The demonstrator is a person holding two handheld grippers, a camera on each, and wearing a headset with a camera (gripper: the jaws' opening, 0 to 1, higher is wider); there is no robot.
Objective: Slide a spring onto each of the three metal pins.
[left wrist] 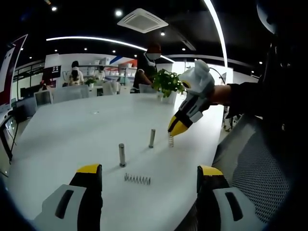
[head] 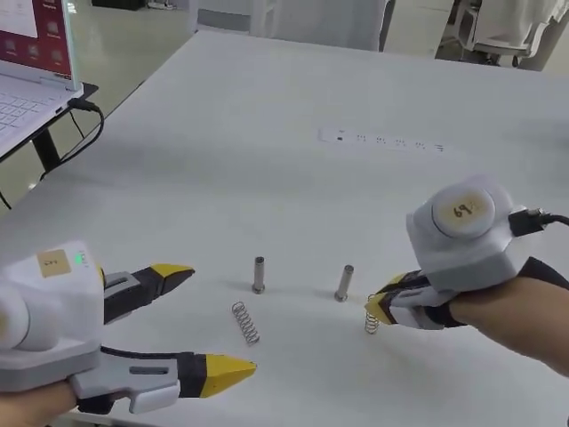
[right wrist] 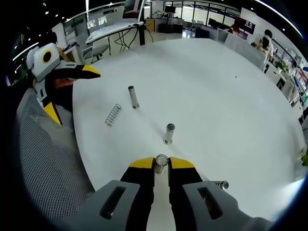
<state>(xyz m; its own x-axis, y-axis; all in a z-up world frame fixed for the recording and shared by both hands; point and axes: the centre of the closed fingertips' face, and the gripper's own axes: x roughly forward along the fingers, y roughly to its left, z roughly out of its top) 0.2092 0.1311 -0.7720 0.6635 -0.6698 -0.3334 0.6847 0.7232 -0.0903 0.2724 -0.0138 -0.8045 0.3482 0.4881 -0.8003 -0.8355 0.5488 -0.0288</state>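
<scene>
White table [head: 267,107] in a bright open-plan office, viewed from above at the near side. Off its far-left edge, an open laptop [head: 27,80] on a neighbouring desk, black cable [head: 89,124] trailing from its side; screen text too small to read. Toward the far right of the table, a faint row of printed marks [head: 382,140], unreadable. Beyond the pins, a broad stretch of plain white surface running to the far edge.

Near the middle, two metal pins standing upright and apart: left pin [head: 259,274] and right pin [head: 344,282]. Just near of the left pin, a loose spring [head: 245,322] lying flat.

Right tongs [head: 373,308] narrow, pinching a held spring [head: 372,323] upright, lower end at the table, just near-right of the right pin; any pin inside it not discernible. On top, a round cap [head: 462,212] with a handwritten mark, perhaps "69". In the right gripper view, a third spring [right wrist: 219,184] lying flat just right of those tongs, close to the near table edge.

Left tongs [head: 215,317] spread wide, holding nothing, hovering at near left beside the loose spring. On their housing, a small yellow sticker [head: 53,261], writing illegible.
</scene>
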